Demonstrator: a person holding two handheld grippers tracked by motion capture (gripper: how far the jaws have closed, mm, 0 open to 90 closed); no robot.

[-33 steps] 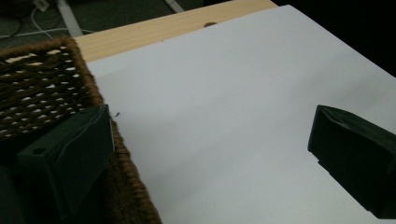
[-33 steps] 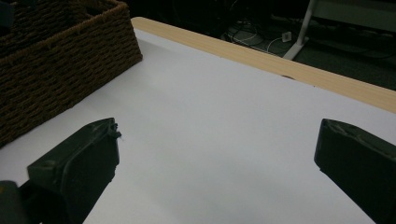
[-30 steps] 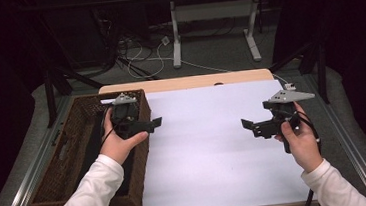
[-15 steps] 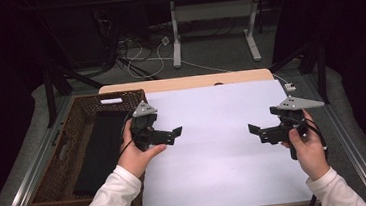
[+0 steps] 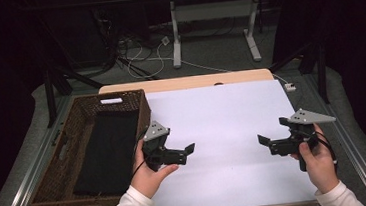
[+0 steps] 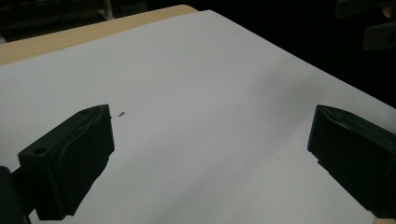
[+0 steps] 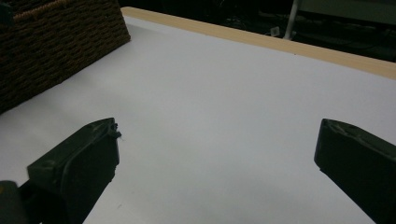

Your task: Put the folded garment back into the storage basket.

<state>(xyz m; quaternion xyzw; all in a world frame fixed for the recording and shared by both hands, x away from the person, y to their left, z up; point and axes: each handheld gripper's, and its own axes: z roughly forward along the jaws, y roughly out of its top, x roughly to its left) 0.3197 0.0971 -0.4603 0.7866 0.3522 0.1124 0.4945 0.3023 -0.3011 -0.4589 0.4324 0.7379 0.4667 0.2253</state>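
High view: fixed above my side of the table [image 5: 222,114], looks fwd and down, far off; takes in the whole top plus basket [image 5: 45,183].
Left gripper view: rides my left gripper [image 5: 187,150], low and close over the white sheet [image 6: 210,93], aimed twd the table's far corner.
Right gripper view: on my right gripper [image 5: 264,141], equally low, faces the basket [image 7: 56,46].
Shared by all: white sheet, wood edge.

left gripper [image 5: 191,149]: jaws wide apart, nothing between, pointing right
right gripper [image 5: 262,140]: jaws wide apart, nothing between, pointing left
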